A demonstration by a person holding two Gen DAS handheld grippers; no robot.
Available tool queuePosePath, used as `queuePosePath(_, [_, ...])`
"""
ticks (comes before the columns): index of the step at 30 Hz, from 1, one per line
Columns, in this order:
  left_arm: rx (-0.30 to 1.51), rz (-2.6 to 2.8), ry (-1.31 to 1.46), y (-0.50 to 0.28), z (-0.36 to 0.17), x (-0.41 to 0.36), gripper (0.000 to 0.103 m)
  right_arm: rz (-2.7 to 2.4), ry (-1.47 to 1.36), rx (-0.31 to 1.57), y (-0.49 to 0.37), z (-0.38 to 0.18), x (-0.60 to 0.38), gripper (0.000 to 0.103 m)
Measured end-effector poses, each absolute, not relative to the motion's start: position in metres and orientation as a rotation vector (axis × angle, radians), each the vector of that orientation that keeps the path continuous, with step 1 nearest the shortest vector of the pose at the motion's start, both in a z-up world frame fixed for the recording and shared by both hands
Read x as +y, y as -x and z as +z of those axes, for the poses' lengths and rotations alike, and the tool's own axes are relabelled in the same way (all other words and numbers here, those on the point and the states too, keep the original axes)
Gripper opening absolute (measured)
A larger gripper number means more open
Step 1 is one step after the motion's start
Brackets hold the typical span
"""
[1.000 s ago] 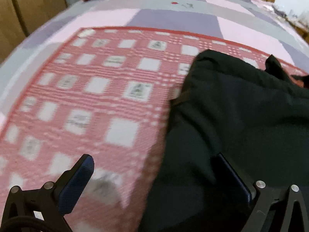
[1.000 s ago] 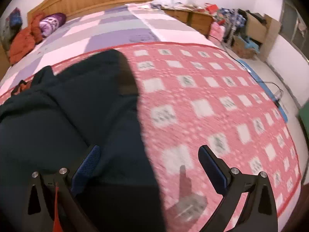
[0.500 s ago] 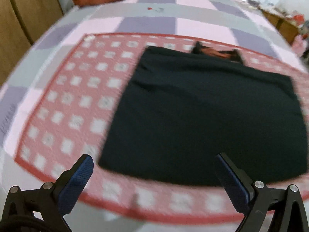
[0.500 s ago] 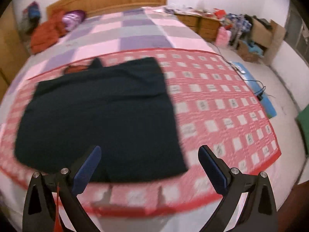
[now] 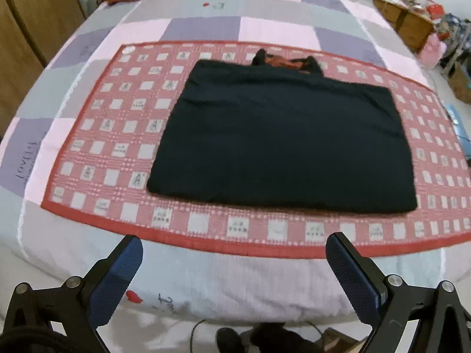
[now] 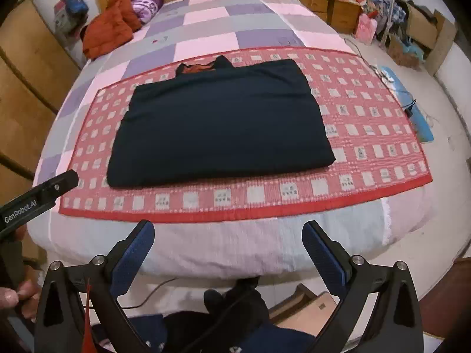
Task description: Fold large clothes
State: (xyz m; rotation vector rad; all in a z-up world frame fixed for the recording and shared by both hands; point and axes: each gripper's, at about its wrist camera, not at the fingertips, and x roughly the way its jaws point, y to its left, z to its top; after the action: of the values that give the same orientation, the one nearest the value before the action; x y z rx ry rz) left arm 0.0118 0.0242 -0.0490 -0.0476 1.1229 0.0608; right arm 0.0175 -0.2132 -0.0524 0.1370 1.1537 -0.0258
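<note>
Nearest, left gripper (image 5: 234,260): held spread wide, nothing grasped, above the bed's near edge.
Right gripper (image 6: 228,247): likewise spread and empty.
Red checked mat (image 6: 265,194): laid across the bed.
Black garment (image 6: 217,126): folded flat, centred on the mat.
Orange jacket (image 6: 107,28): seen by the headboard.

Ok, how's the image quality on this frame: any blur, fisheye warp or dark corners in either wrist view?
Left wrist view: mild motion blur on the red checked mat and dark garment; the bed edge bows from fisheye warp; no dark corners. Right wrist view: sharper; black vignette in the corners; strong barrel distortion curves the mat; garment shows little fabric detail. Lighting is soft, no glare.
</note>
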Motion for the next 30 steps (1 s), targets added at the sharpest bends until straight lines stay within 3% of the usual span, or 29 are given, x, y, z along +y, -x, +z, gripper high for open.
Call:
queuePosePath(12, [1.050,-0.005,0.001,0.033,0.005,0.001,0.102,-0.008,-0.121,1.112,0.018,0.003,-0.204,0.102])
queuePosePath(30, [1.046,-0.043,-0.011,0.034,0.020,-0.024,0.102,-0.014,-0.109,1.073,0.023,0.028,-0.210,0.102])
